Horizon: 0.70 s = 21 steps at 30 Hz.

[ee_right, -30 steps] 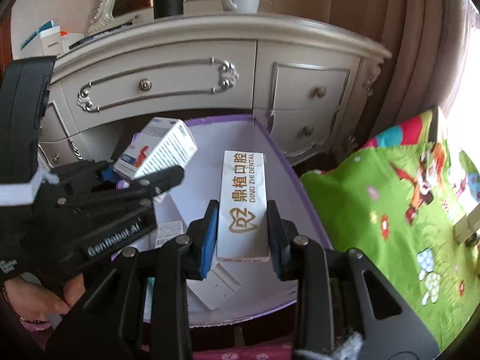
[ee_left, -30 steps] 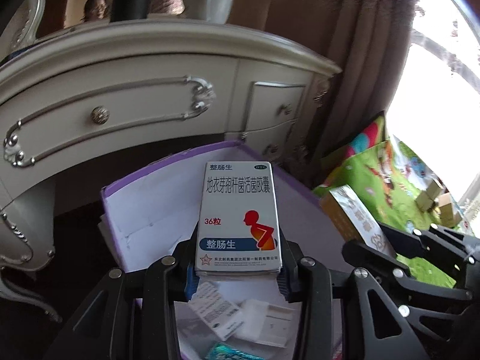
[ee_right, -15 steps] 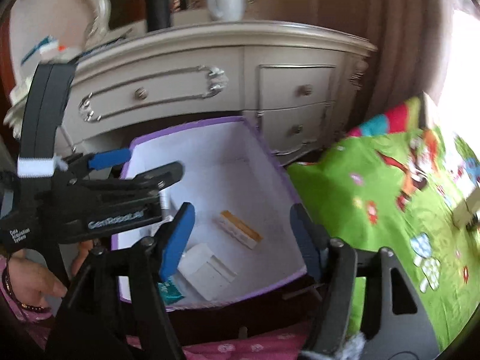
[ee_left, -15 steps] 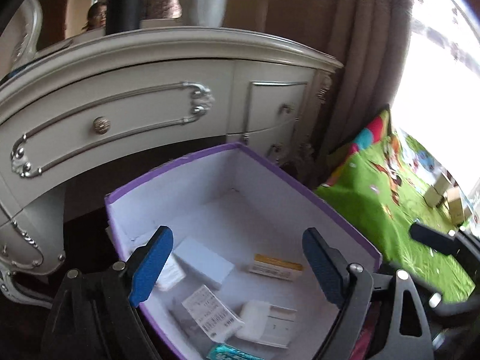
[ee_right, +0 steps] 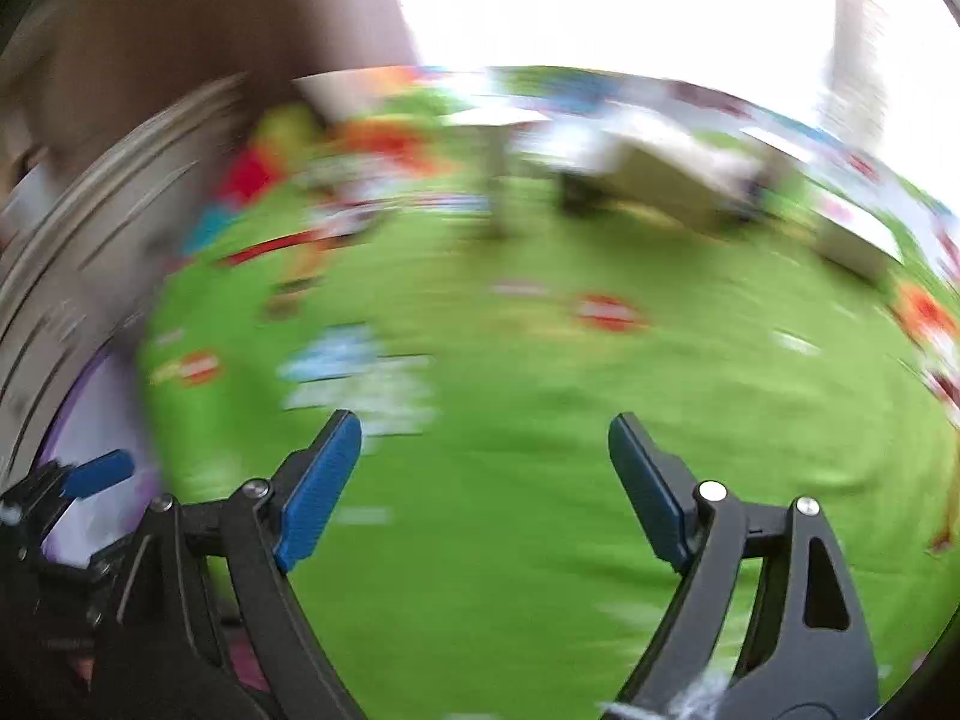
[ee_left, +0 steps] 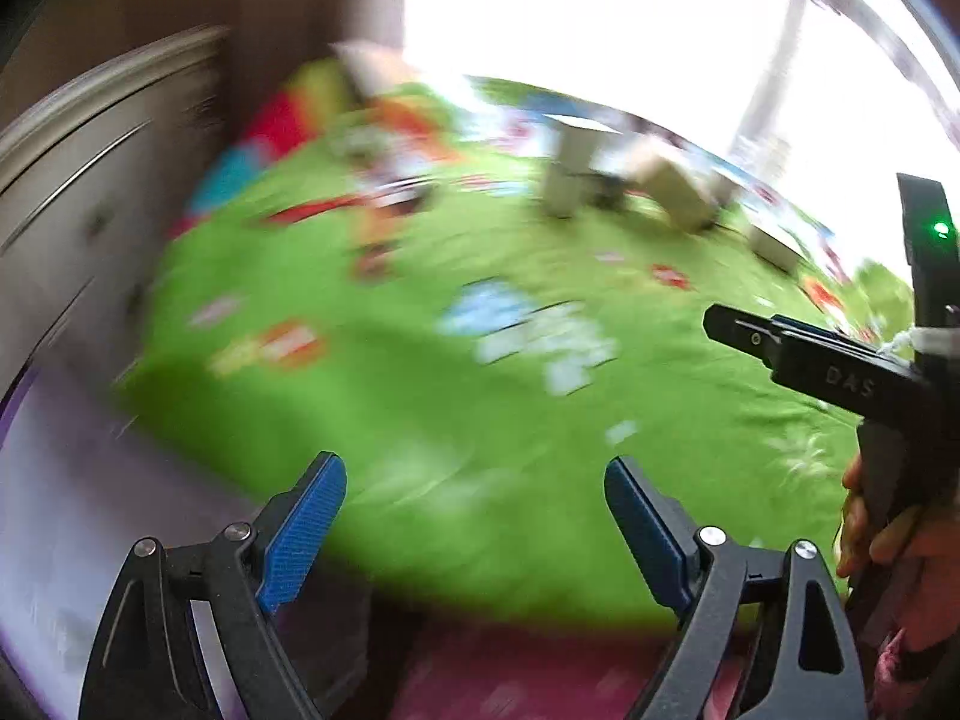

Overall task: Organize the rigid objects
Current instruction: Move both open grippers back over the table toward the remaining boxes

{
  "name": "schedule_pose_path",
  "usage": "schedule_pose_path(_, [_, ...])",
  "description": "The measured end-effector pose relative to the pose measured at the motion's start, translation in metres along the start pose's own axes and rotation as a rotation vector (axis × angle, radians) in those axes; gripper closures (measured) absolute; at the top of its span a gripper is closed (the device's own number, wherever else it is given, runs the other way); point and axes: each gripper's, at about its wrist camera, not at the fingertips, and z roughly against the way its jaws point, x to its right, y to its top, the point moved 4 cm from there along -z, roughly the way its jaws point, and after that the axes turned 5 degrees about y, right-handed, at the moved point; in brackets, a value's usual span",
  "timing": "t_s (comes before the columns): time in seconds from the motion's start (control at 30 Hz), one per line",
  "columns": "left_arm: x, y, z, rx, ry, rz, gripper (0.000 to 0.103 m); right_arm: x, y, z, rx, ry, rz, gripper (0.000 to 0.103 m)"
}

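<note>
Both views are motion-blurred. My left gripper [ee_left: 474, 471] is open and empty, over the edge of a green patterned mat [ee_left: 456, 372]. My right gripper [ee_right: 483, 429] is open and empty above the same mat [ee_right: 540, 420]. Several small pale boxes [ee_left: 576, 174] lie on the far part of the mat; they also show in the right wrist view [ee_right: 678, 180]. The purple-rimmed white storage box [ee_left: 54, 468] is at the left edge of the left wrist view and in the right wrist view [ee_right: 90, 426]. The right gripper's body [ee_left: 852, 378] shows at the right of the left wrist view.
A cream dresser [ee_left: 78, 192] stands at the left, with a brown curtain [ee_right: 240, 18] behind it. A bright window fills the top right. A pink patterned cloth [ee_left: 516, 672] lies below the left gripper.
Both grippers let go of their boxes into the purple storage box, opened wide, then swung right from the box toward the green mat and the small boxes on it.
</note>
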Motion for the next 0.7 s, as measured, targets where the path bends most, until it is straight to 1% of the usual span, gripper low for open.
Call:
schedule_pose_path(0.07, [0.035,0.018,-0.023,-0.003,-0.024,-0.05,0.014,0.057,0.005,0.003,-0.011,-0.072,-0.07,0.016])
schedule_pose_path(0.13, [0.061,0.031,-0.045,-0.024,-0.053,-0.072,0.014,0.102,0.007,0.005,-0.025,-0.127,-0.128,0.016])
schedule_pose_path(0.17, [0.072,0.037,-0.055,-0.033,-0.062,-0.082,0.014,0.122,0.007,0.007,-0.032,-0.141,-0.157,0.016])
schedule_pose_path(0.23, [0.094,0.048,-0.077,-0.048,-0.049,-0.116,0.014,0.164,0.006,0.009,-0.041,-0.168,-0.233,0.016])
schedule_pose_path(0.3, [0.103,0.05,-0.09,-0.063,-0.038,-0.127,0.014,0.196,0.006,0.011,-0.038,-0.184,-0.279,0.016])
schedule_pose_path(0.33, [0.105,0.052,-0.092,-0.059,-0.031,-0.129,0.013,0.207,0.01,0.013,-0.019,-0.186,-0.273,0.015])
schedule_pose_path(0.4, [0.106,0.056,-0.098,-0.042,-0.016,-0.145,0.011,0.223,0.017,0.008,-0.041,-0.194,-0.245,0.014])
schedule_pose_path(0.47, [0.107,0.055,-0.102,-0.03,-0.008,-0.169,0.003,0.235,0.03,-0.002,-0.076,-0.18,-0.159,0.013])
schedule_pose_path(0.5, [0.108,0.055,-0.103,-0.039,-0.024,-0.172,0.0,0.243,0.034,-0.007,-0.098,-0.192,-0.106,0.013])
schedule_pose_path(0.53, [0.107,0.054,-0.103,-0.04,-0.025,-0.176,0.0,0.253,0.04,-0.014,-0.12,-0.223,-0.044,0.008])
schedule_pose_path(0.6, [0.106,0.054,-0.103,-0.038,-0.018,-0.176,0.0,0.268,0.051,-0.021,-0.119,-0.215,0.027,0.002])
schedule_pose_path(0.7, [0.107,0.054,-0.105,-0.037,-0.015,-0.174,0.0,0.298,0.07,-0.031,-0.114,-0.188,0.059,0.001])
